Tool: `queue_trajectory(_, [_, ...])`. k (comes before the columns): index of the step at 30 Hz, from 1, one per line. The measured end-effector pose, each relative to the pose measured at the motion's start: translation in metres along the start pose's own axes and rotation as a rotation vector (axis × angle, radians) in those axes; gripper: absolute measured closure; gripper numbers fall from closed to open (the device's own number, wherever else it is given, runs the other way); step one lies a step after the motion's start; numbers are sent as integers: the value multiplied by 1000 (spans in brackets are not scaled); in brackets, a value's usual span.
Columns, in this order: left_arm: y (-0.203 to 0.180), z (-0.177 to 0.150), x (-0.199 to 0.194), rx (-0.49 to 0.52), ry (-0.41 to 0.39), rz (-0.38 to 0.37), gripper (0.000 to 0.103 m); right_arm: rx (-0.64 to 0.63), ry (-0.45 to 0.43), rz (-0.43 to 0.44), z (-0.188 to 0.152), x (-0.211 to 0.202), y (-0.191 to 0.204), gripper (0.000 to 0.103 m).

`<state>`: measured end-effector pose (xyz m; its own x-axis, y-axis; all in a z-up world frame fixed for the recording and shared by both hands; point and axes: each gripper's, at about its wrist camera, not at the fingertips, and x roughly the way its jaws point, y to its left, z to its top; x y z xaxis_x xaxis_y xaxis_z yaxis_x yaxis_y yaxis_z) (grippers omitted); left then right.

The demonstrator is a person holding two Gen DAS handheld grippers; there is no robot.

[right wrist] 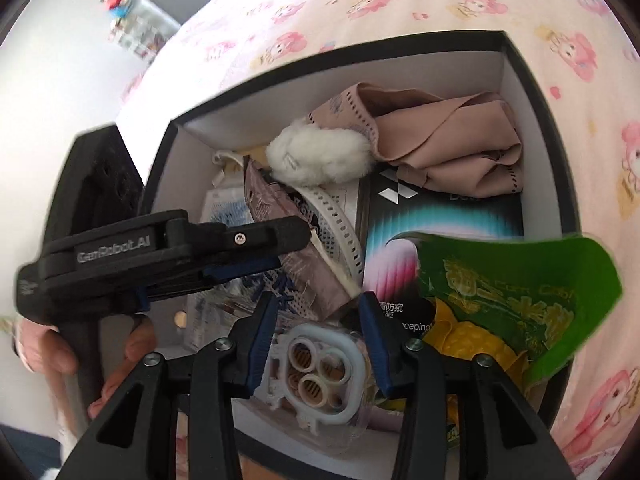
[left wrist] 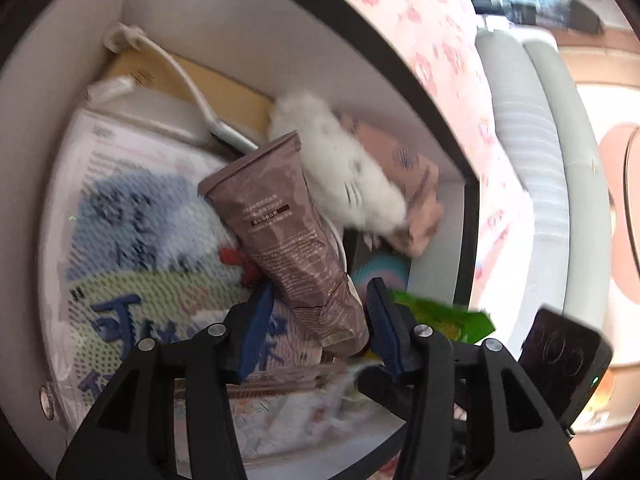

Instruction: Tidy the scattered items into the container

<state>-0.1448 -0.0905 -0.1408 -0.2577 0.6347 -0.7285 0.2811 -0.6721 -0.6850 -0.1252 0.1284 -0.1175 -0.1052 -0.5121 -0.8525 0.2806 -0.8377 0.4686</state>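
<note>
Lying loose between the spread pads of the left tool, cap end nearest it, inside the black-rimmed white box, the soft brown squeeze tube looks light and squashy, best pinched near its stiffer cap, while the right tool hovers wide open, empty.

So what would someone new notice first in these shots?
Probably the brown tube, standing between the open fingers of the left gripper inside the black box. Then the fluffy white plush against the crumpled pink cloth, and the green snack bag at the box's right side.
</note>
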Motion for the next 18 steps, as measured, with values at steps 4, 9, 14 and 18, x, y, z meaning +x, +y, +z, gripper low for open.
queue_trajectory(4, [3,-3,-25,-1,-48,-15,56,0,-80,2,-7,-28,-6,64])
queue_trajectory(9, [-7,-35,-41,134,18,112,56,5,-24,31,-20,-28,-10,64])
queue_trajectory(14, [-7,-59,-54,188,40,83,54,-60,-12,42,-29,-30,6,64])
queue_trajectory(18, [-7,-62,-40,180,51,99,54,-44,29,-11,-27,-11,14,64])
